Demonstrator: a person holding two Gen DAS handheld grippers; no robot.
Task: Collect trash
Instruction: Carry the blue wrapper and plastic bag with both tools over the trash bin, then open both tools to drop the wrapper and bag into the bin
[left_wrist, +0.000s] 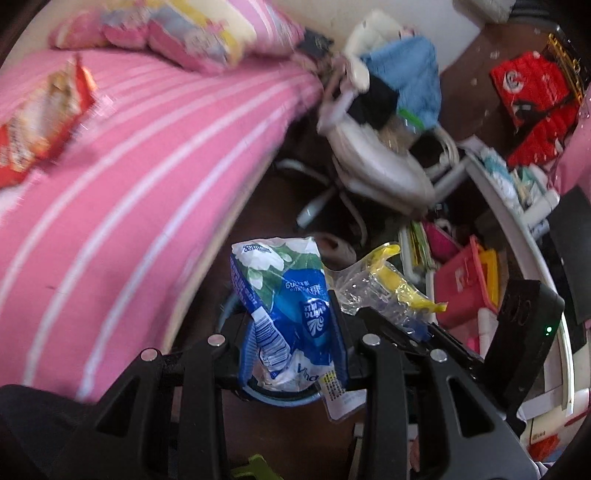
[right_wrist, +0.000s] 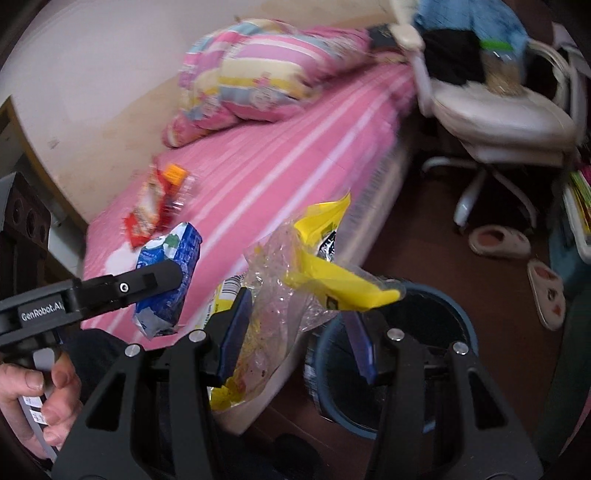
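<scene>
Left wrist view: left gripper (left_wrist: 295, 332) clamped a blue-and-white tissue wrapper (left_wrist: 284, 306) above a blue bin (left_wrist: 280, 400); a clear-and-yellow plastic bag (left_wrist: 384, 288) lay at 3 o'clock of it; a red snack packet (left_wrist: 37, 122) lay on the pink striped bed (left_wrist: 147, 184) at 10 o'clock. Right wrist view: right gripper (right_wrist: 295, 332), jaws apart, with the plastic bag (right_wrist: 295, 291) between its pads; bin (right_wrist: 454, 306) at 4 o'clock; left gripper (right_wrist: 162, 280) at 9 o'clock, holding the wrapper (right_wrist: 170, 258).
</scene>
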